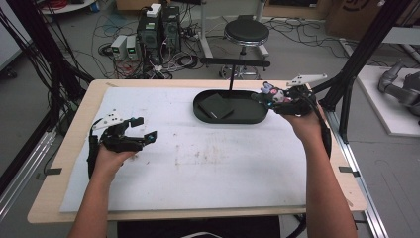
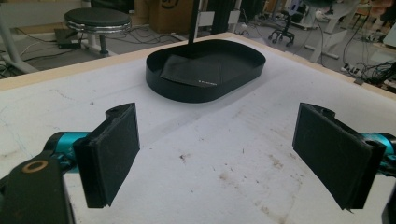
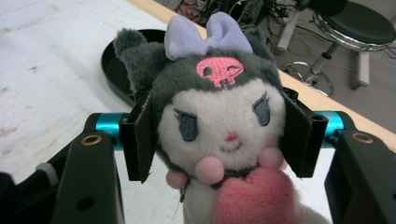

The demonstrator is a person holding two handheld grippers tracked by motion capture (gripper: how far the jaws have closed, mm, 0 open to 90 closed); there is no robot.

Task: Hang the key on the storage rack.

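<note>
Where writing is concerned, little can be read: the dark folded cloth (image 2: 198,70) in the tray carries a short pale line of print along one edge, too small to make out, and the soft toy bears an embroidered pink skull emblem on its forehead but no lettering.

Item 1: plush toy (image 3: 219,126), dark grey hood with ears, lilac bow, white face, pink heart at the chest. Held at the head by the right gripper (image 3: 219,140), whose jaws pinch it from both sides of the face. Its long axis runs head to body, about upright in the right gripper view, with the face turned back toward that camera. In the high view the plush toy (image 1: 271,93) hangs in the air over the right end of the tray, clear of the table.

Item 2: black oval tray (image 1: 257,116), low-walled, at the far middle of the table (image 1: 69,148), long axis across the table. A thin black post rises from its far side to a crossbar.

Item 3: left gripper (image 1: 141,130), held low over the white mat (image 1: 198,173) at the left side, well apart from the tray. Jaws spread wide, nothing between them; in the left gripper view they point toward the tray.

Item 4: black round stool (image 1: 246,32) on the floor beyond the table.
</note>
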